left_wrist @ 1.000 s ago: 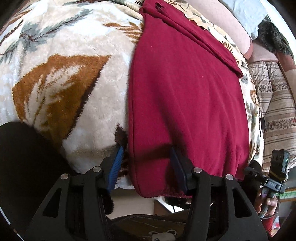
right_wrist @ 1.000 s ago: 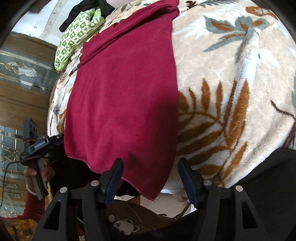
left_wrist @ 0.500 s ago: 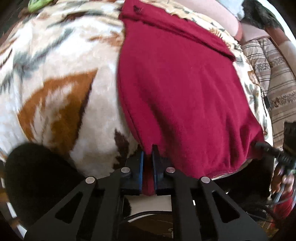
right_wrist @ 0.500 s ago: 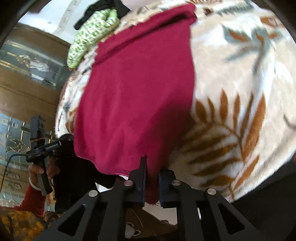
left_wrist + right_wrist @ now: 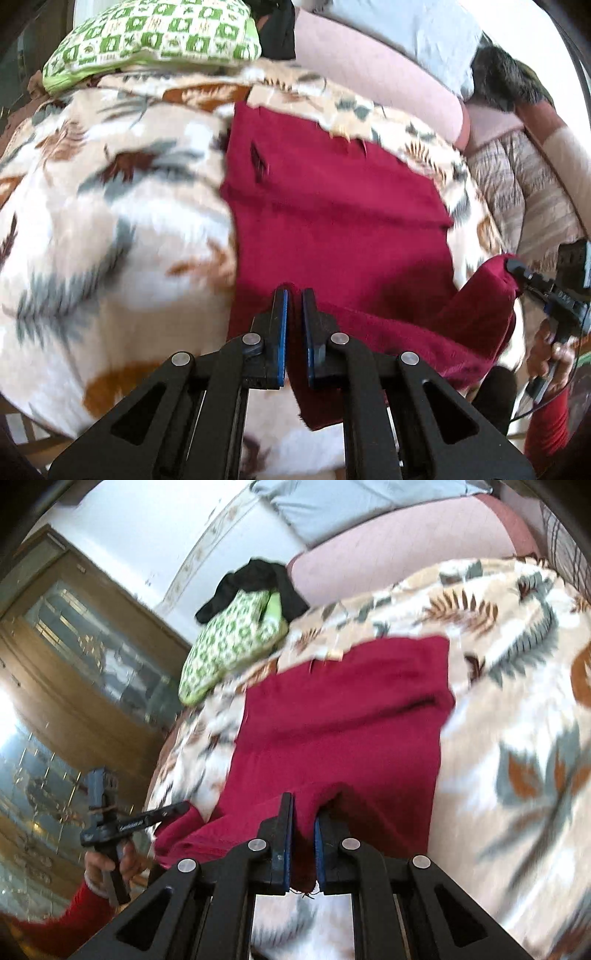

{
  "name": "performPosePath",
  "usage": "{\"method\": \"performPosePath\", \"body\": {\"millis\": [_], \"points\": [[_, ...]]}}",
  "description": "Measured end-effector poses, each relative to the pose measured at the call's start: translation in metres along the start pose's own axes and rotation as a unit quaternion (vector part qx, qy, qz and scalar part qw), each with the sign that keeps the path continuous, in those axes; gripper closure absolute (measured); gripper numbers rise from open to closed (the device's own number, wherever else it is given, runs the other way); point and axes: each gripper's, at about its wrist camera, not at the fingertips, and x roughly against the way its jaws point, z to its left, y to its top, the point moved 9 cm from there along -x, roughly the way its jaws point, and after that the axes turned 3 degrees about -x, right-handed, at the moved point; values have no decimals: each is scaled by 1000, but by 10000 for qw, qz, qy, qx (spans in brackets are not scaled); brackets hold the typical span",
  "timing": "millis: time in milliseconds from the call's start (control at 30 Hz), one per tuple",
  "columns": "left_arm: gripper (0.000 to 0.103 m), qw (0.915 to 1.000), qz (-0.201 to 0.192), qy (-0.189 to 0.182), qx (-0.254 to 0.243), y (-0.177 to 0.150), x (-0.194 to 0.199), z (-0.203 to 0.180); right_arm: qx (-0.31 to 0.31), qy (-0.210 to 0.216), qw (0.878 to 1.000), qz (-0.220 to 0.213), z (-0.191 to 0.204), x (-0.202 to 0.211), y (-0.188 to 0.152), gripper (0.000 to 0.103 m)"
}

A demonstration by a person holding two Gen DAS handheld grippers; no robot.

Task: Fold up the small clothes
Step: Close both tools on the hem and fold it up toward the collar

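Surface: leaf-print fleece blanket (image 5: 110, 229) on a bed | Item: red garment (image 5: 332, 221) spread flat on it, near hem raised off the blanket | left gripper (image 5: 294, 295) pinching one hem corner | right gripper (image 5: 303, 805) pinching the other | Progress: first fold begun; hem not yet laid over, later folds remain.

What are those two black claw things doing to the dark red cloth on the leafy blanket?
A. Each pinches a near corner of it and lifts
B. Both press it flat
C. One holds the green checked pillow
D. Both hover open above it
A: the left gripper and the right gripper are each shut on a raised near corner of the red cloth.
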Motion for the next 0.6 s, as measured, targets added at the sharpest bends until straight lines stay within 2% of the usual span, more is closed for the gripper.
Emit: {"method": "performPosePath", "body": {"millis": [300,600], "points": [[97,9990,-376,153,183,101,-40,12,-241,-257,9988,-354,-39,-35,90,94],[97,9975,-336,385,482,159,-97,39,-483,-516,9969,-352,-82,-91,150,94]]}}
